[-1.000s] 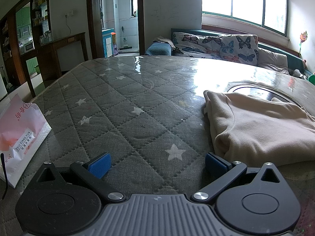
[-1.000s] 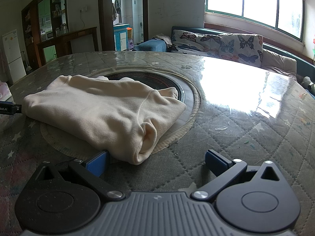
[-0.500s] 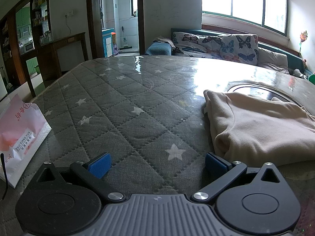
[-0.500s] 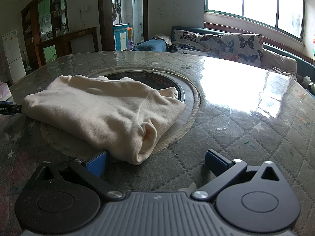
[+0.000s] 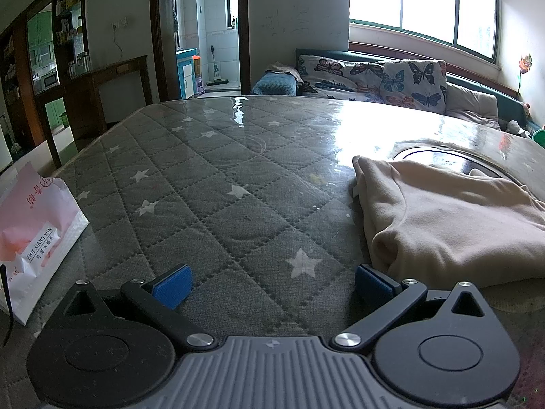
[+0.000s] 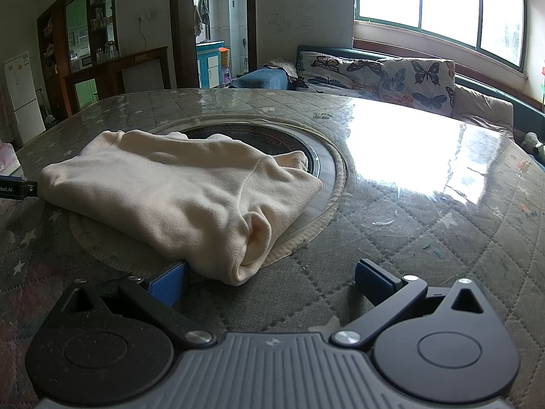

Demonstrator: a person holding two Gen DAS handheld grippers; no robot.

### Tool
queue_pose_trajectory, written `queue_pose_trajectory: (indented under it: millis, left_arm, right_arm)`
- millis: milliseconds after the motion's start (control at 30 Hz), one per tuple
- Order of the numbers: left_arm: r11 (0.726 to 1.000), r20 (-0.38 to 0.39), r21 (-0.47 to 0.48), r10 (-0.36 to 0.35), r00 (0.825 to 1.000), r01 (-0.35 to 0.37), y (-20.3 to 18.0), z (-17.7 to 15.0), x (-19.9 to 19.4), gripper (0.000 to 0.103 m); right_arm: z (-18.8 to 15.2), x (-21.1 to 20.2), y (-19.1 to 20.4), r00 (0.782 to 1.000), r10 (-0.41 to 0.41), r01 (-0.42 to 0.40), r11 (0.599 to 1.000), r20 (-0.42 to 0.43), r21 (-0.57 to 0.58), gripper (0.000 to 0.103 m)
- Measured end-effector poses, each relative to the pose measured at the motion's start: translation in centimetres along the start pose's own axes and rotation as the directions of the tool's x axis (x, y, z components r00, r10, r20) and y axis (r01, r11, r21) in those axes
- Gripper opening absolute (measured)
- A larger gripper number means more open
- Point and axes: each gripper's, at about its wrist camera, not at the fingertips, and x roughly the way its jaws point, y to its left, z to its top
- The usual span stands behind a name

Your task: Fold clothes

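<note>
A cream garment (image 5: 453, 218) lies folded in a thick bundle on the round table, partly over the dark inset hotplate (image 6: 272, 136). In the left wrist view it fills the right side, and my left gripper (image 5: 272, 283) rests open just left of its near corner, blue pads (image 5: 172, 286) empty. In the right wrist view the same cream garment (image 6: 177, 191) lies left of centre. My right gripper (image 6: 269, 284) stands open at its near right corner, the fabric edge just beyond the left pad. The tip of the left gripper (image 6: 15, 187) shows at the bundle's far left end.
The table (image 5: 211, 184) wears a grey quilted star cover under clear plastic. A pink and white packet (image 5: 34, 235) lies at its left edge. Behind stand a butterfly-print sofa (image 5: 374, 78), a bright window, a dark wooden cabinet (image 5: 112, 95) and a doorway.
</note>
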Motion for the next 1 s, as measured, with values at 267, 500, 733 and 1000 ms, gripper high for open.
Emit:
queue_pose_trajectory:
  millis: [267, 500, 733, 1000]
  left_arm:
    - [1.0, -0.001, -0.001, -0.001, 1.0, 0.001, 0.2, 0.0, 0.1, 0.103]
    - [1.0, -0.003, 0.0, 0.0, 1.0, 0.0, -0.3, 0.1, 0.1, 0.103]
    - [1.0, -0.008, -0.005, -0.003, 1.0, 0.003, -0.4, 0.1, 0.1, 0.103]
    - [1.0, -0.037, -0.008, -0.007, 0.999, 0.006, -0.2, 1.2, -0.5, 0.103]
  right_arm:
    - [0.0, 0.0, 0.0, 1.0, -0.001, 0.001, 1.0, 0.0, -0.001, 0.103]
    - [0.0, 0.0, 0.0, 1.0, -0.004, 0.004, 1.0, -0.001, -0.004, 0.103]
    - [0.1, -0.2, -0.1, 1.0, 0.001, -0.001, 1.0, -0.002, 0.0, 0.103]
    - [1.2, -1.8, 0.3, 1.0, 0.006, -0.006, 1.0, 0.024, 0.0, 0.098]
